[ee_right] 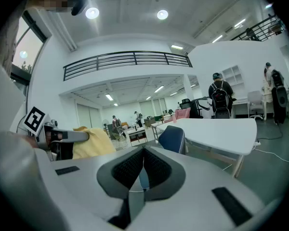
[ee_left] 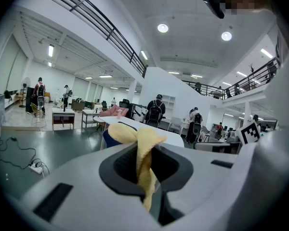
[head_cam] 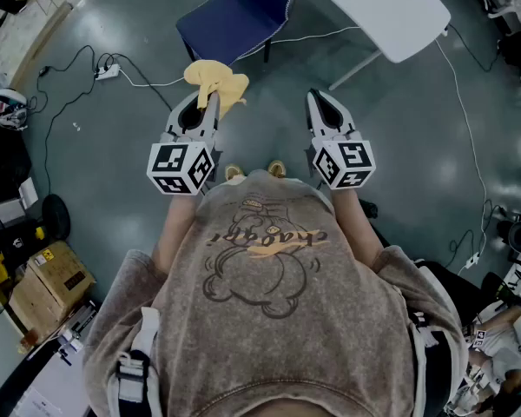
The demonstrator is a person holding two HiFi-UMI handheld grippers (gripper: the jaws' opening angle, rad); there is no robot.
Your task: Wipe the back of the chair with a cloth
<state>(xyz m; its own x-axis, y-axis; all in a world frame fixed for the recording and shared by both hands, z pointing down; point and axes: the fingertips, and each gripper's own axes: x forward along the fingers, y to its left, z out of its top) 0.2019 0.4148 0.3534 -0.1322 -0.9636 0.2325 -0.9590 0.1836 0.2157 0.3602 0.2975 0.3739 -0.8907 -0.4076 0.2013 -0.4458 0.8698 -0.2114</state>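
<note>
Left gripper (head_cam: 210,102): jaws clamped together on the cloth (head_cam: 215,81). A strip is pinched between the pads and the rest bunches out past the tips.
Why held so: judgement, the tight pinch leaves a loose wad out front to act as the wiping face.
Right gripper (head_cam: 318,101): jaws closed against each other with nothing between them. It is level with the left one and apart from it.
Why there: likely just idle, or kept free to steady the chair (head_cam: 239,16).
Cloth look: yellow, soft and crumpled, with one fold drooping down through the jaw gap.
Chair place: ahead of both grippers, well apart from the cloth, beside the white table (head_cam: 391,7). No contact yet.
Chair look: dark blue, rounded back, pale trim along one edge. From above it's hard to split back from seat. The right gripper view shows the back more clearly.
Stage: wipe not begun. The cloth must first be carried forward to the back.
Floor (head_cam: 399,146): grey and glossy, with a cable (head_cam: 69,85) left of the chair.
</note>
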